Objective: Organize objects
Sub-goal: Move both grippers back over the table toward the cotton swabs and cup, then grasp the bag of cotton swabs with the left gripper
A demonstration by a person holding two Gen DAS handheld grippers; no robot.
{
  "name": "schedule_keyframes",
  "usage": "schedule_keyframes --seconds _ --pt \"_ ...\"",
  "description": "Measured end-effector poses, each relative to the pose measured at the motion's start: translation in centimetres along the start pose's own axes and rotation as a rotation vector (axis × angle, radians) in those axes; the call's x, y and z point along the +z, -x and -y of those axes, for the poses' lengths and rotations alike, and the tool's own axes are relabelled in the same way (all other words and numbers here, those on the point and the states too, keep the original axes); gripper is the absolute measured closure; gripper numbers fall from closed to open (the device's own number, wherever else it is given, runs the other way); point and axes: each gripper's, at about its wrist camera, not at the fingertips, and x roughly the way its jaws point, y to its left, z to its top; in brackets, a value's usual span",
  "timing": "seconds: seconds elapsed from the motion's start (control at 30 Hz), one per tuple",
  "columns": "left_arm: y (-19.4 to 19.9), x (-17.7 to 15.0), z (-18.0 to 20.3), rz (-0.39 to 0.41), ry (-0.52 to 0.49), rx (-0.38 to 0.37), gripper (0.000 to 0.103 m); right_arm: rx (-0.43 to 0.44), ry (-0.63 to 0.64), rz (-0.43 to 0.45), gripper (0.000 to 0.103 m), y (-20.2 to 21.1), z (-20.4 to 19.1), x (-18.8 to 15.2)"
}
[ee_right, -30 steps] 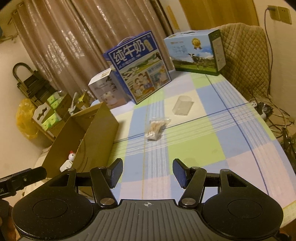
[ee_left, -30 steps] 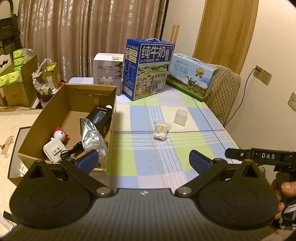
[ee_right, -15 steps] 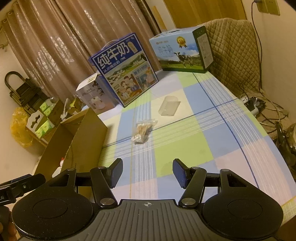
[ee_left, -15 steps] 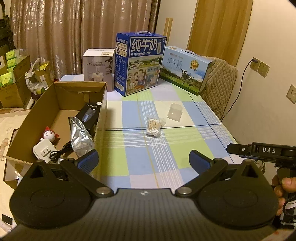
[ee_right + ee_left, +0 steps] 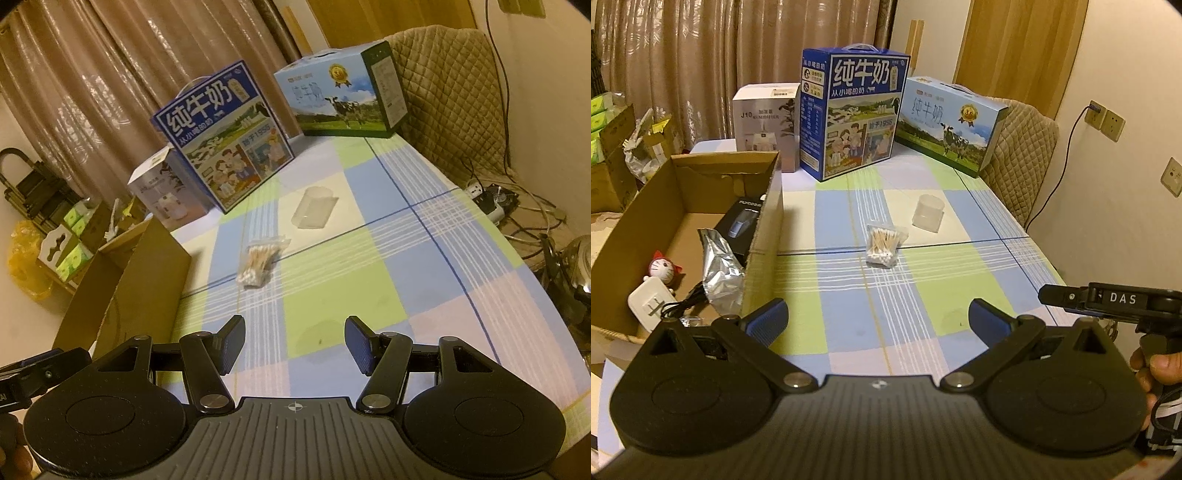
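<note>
— Both tongs, left tongs (image 5: 877,325) and right tongs (image 5: 294,345), gape empty above the checked worktop (image 5: 960,291).
— That clear bag of cotton swabs (image 5: 882,245) lies mid-worktop, beside the brown cardboard box (image 5: 764,221); thin plastic could slip when pinched.

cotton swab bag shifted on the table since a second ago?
No. The cotton swab bag lies on the same dark line of the tablecloth, beside the clear cup.
</note>
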Motion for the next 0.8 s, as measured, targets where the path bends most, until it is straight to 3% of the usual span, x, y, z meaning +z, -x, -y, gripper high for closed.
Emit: schedule_keyframes --seconds 0.33,0.8 --pt "-5.2 1.2 1.1 -0.021 -0.024 -0.019 0.001 -0.047 -0.002 0.005 0.046 -3.4 2.1 2.1" --pt "-15.7 3.3 0.9 -0.063 -0.057 -0.006 0.001 -0.108 0.054 0.016 0.046 -12.6 4.1 5.5"
